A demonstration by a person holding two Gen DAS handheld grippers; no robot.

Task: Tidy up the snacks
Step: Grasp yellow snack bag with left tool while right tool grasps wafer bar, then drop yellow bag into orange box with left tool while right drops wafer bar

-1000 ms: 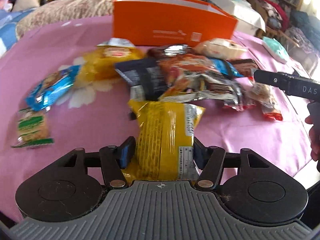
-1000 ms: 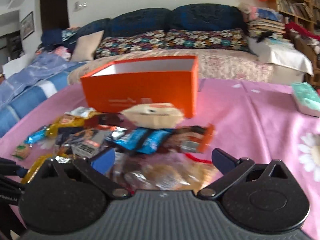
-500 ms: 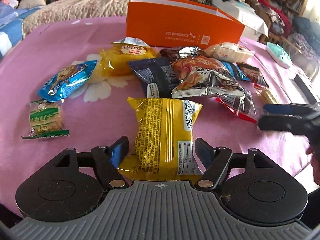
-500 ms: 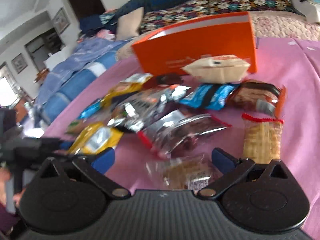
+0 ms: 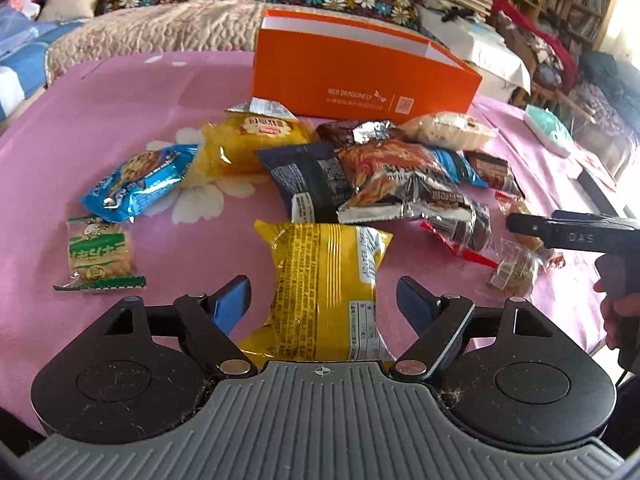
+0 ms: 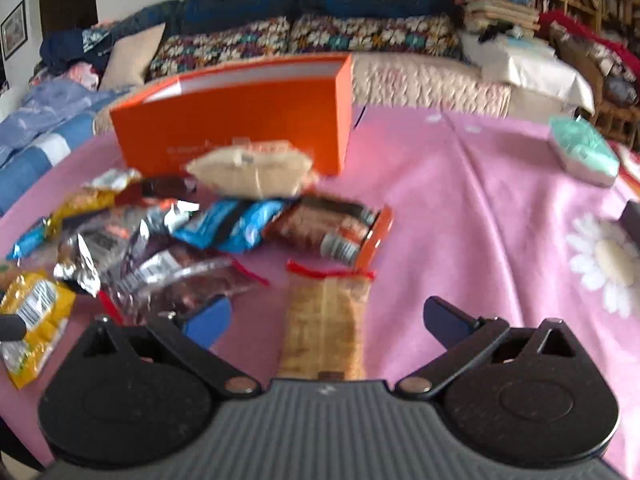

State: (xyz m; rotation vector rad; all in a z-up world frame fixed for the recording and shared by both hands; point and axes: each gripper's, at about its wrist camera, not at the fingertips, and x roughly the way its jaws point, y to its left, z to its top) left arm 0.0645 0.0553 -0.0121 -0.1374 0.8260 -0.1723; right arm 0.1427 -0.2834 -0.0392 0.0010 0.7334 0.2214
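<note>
The yellow snack packet (image 5: 326,292) lies on the pink tablecloth (image 5: 120,120) between the left gripper's (image 5: 324,300) opening jaws, untouched. At twelve o'clock stands the orange box (image 5: 360,76). The right gripper (image 6: 326,320), jaws wide apart, straddles a cracker packet (image 6: 326,320); closing on it looks next.

"RED DRAGONFLY" in white capitals, with a small dragonfly mark, on the front of the orange box (image 5: 360,76) at twelve o'clock. "DAS" in pale letters on the black body of the right tongs (image 5: 580,236) at three o'clock. Print on the snack wrappers too small or crumpled to read.
</note>
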